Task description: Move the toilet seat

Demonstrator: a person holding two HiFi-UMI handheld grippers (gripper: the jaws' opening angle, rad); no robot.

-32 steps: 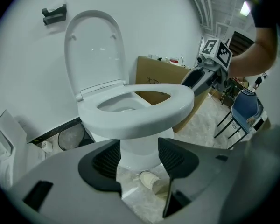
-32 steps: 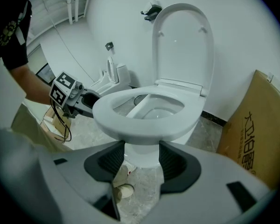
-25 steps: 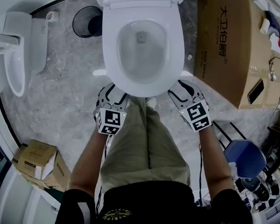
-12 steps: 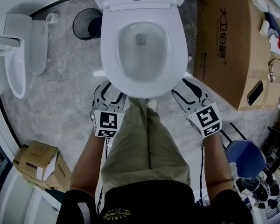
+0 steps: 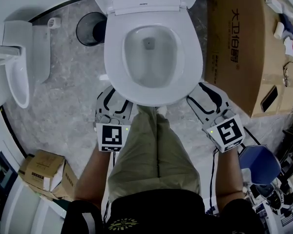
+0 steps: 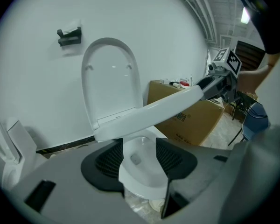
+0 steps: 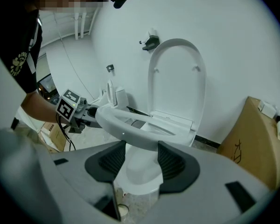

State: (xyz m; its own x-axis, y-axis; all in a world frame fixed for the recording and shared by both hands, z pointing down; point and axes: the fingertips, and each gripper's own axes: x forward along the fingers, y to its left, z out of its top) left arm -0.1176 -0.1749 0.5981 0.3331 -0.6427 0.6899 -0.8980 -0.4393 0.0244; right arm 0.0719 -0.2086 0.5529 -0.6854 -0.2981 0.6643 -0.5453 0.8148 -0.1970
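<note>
Your legs [image 5: 146,155] stand right in front of the toilet. Your left gripper [image 5: 115,101] and your right gripper [image 5: 208,99] point down and forward, one on each side of your knees. Their tips are tucked under the front rim of the toilet seat [image 5: 147,94].

The left gripper [image 6: 139,148] has its fingers wide apart, not squeezing anything. They have just been closing a little. The toilet seat [image 6: 149,113] runs across just past the finger tips, and the gap between them shows only the bowl [image 6: 139,183] below. The right gripper [image 7: 141,155] also has its fingers spread wide, with the seat's [image 7: 126,127] front rim crossing right at their tips. It is not pinched.

The seat is tilted up at the front and joined to the toilet at the back. Behind it the lid [image 7: 177,78] stands straight up by the white wall. A black bin [image 5: 90,23] and a cardboard box [image 5: 234,43] sit on either side of the toilet.
</note>
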